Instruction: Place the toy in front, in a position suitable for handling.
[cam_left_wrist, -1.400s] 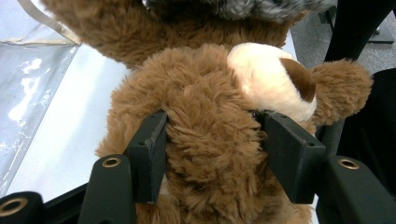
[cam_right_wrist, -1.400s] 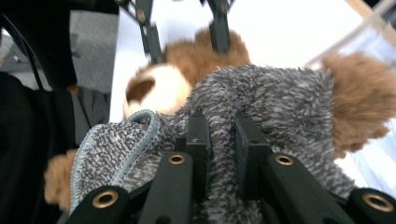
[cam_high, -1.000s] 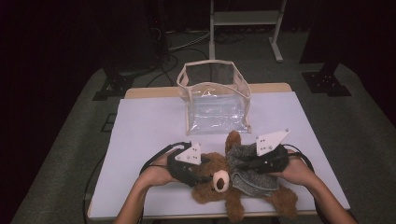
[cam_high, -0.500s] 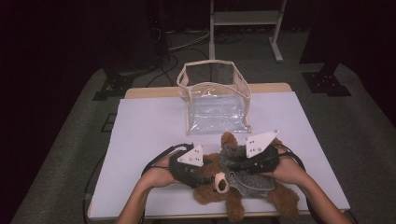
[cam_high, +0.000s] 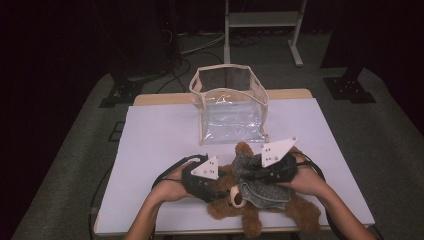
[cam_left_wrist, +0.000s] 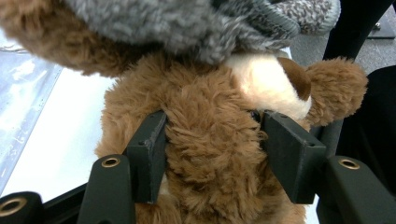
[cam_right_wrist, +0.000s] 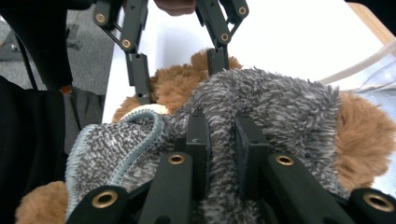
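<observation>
Near the front edge of the table (cam_high: 150, 130), toward its right half: one brown teddy bear (cam_high: 225, 207), lying flat, partly covered by a grey knitted garment (cam_high: 260, 192) with a pale blue hem. Table surface white, with a wooden rim showing at the far edge.

Left gripper (cam_high: 220, 186): held in the person's left hand (cam_high: 172, 187), jaws about half apart and clamped on a fold of the bear's brown plush; in the left gripper view both pads (cam_left_wrist: 147, 158) press into the fur on either side of it.

Right gripper (cam_high: 250, 176): held in the right hand (cam_high: 305, 180), lying over the bear's upper body. Jaws narrow, pinching a ridge of the grey fabric between them, as the right gripper view shows (cam_right_wrist: 219, 140).

Toward the far edge, near the middle of the table: one clear plastic bag (cam_high: 231, 107) with cream trim, standing upright, top open, just beyond the bear's head.
</observation>
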